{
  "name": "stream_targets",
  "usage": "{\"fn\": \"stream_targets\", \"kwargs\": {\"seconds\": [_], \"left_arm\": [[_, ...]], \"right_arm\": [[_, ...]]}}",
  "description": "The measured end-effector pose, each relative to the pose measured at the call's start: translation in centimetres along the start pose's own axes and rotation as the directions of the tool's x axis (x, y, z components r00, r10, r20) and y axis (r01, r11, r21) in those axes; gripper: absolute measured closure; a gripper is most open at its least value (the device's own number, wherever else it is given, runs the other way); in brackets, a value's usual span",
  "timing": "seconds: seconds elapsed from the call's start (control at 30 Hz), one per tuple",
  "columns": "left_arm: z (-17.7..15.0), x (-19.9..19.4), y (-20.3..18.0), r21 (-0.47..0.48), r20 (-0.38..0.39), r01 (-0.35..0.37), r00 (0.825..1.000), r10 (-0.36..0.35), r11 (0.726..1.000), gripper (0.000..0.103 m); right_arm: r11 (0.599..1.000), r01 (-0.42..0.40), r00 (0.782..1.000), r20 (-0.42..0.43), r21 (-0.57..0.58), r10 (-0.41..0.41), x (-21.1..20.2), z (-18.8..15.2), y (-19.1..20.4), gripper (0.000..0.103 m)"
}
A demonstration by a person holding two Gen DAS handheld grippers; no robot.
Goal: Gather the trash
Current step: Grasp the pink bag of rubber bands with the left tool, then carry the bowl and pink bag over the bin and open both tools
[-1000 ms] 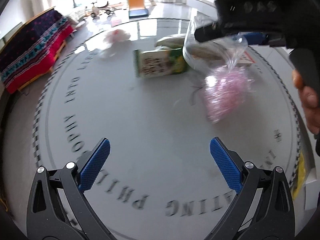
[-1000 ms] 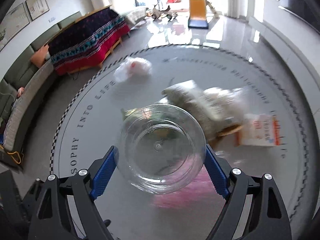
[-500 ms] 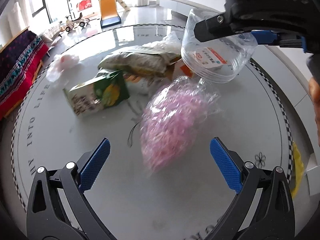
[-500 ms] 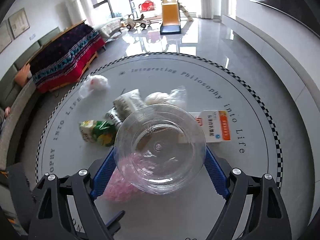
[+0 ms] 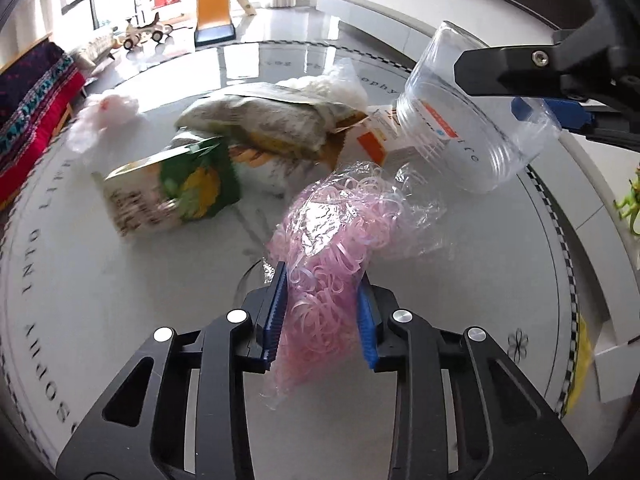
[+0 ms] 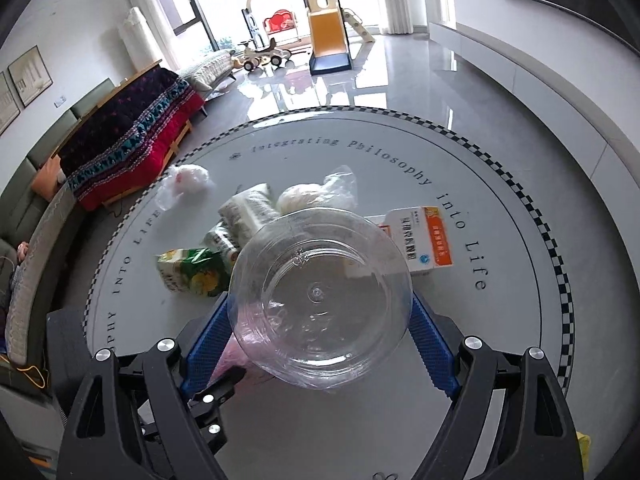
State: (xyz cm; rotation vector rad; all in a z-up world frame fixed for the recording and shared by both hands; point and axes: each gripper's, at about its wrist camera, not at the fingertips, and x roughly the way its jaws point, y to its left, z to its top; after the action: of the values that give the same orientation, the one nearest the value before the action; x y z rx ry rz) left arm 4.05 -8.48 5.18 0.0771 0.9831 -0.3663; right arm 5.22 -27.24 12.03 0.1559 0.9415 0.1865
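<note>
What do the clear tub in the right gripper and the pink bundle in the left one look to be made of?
Clear tub: thin, glossy, transparent plastic by the look; the table shows through it, with a moulding mark at the centre of its base. Pink bundle: crinkly clear film bag, probably plastic, holding thin pink loops that look like elastic bands, though that is uncertain. The left gripper is closing on it.

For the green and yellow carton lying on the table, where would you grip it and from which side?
Grip the green and yellow carton across its narrow thickness near the printed green end, coming down from above on the side nearest the left gripper. It lies flat on its broad face, and that side is clear, while a crumpled wrapper crowds its far edge.
</note>
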Motion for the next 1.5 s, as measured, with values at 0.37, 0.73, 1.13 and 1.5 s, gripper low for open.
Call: {"fn": "stream_targets", "kwargs": {"seconds": [0.37,0.73,1.13,1.5], "left_arm": [[-6.7,-8.8,3.9,-0.063,0.070,-0.076,0.994,0.080,0.995,0.072],[-17.1,-18.0,12.2,-0.247,0.100,-0.228,0.961,0.259,0.942,0.072],[-30.5,-25.2,19.1,-0.496,0.021,-0.359,0.905,0.424,0.791,0.072],[-41.7,-27.6,22.7,-0.654,-0.115,-0.434,0.866,0.486,0.619,0.072]], "right_arm": [[0.992,-0.081,0.997,0.001,-0.098,0.081,-3.7,-3.3,8.4,0.019],[0.929,-0.265,0.964,-0.106,-0.257,0.246,-4.9,-10.3,20.7,0.019],[0.769,-0.476,0.878,-0.277,-0.428,0.389,-6.6,-19.3,34.2,0.019],[0.643,-0.583,0.807,-0.441,-0.496,0.392,-5.4,-27.4,43.2,0.019]]}}
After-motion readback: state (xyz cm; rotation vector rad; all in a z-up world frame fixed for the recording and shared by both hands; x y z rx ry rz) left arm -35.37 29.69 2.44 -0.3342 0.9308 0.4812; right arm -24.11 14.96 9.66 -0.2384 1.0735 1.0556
